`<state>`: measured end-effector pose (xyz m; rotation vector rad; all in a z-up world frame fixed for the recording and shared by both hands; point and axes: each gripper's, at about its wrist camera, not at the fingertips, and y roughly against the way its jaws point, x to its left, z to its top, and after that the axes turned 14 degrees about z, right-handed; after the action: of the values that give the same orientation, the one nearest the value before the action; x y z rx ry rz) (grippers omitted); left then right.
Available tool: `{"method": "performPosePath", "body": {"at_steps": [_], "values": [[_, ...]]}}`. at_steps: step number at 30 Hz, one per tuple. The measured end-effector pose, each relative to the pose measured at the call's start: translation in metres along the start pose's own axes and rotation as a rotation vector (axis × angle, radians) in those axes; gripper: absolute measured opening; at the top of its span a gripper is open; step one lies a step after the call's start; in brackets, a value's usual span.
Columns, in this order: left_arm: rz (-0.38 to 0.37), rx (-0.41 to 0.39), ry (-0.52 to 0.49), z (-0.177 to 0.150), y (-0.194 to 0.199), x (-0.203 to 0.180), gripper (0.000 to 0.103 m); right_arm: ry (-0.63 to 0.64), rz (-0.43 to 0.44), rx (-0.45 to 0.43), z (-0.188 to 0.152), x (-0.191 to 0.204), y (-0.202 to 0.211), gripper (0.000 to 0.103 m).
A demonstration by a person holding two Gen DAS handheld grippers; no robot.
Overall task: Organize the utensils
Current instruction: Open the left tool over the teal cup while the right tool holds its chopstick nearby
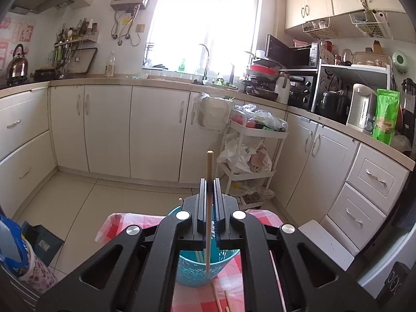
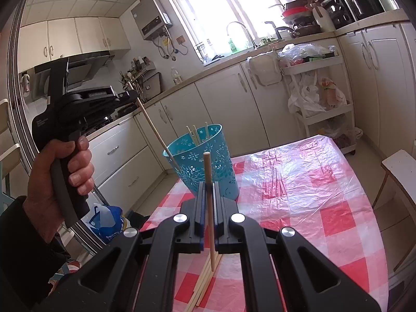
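Observation:
My left gripper (image 1: 209, 182) is shut on a wooden chopstick (image 1: 208, 221) that stands nearly upright. Its lower tip hangs over the teal perforated cup (image 1: 205, 267). In the right wrist view a hand holds the left gripper (image 2: 132, 94) up at the left. Its chopstick (image 2: 153, 124) slants down to the cup's (image 2: 208, 166) left rim; I cannot tell if the tip is inside. Several chopsticks (image 2: 195, 134) stand in the cup. My right gripper (image 2: 208, 184) is shut on another upright chopstick (image 2: 209, 208), above a small pile of loose chopsticks (image 2: 205, 280) on the table.
The table (image 2: 299, 182) carries a red-and-white checked cloth under clear plastic. White cabinets (image 1: 156, 130) run along the walls, and a white trolley (image 1: 249, 156) with bags stands in the corner. A blue bag (image 2: 106, 221) lies on the floor at the table's left. A chair (image 2: 397, 182) stands on the right.

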<state>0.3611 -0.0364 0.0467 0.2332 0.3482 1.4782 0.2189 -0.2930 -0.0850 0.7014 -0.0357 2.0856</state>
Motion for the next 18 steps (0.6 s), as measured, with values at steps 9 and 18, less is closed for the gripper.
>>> {"method": "performPosePath", "body": {"at_steps": [9,18], "values": [[-0.026,0.009,0.040,0.013,-0.014,0.003,0.004,-0.024,0.009,-0.002,0.001,-0.005,0.001,0.006],[-0.042,-0.006,0.051,0.023,-0.011,0.000,0.004,-0.033,0.009,0.001,0.000,-0.006,0.001,0.006]]}}
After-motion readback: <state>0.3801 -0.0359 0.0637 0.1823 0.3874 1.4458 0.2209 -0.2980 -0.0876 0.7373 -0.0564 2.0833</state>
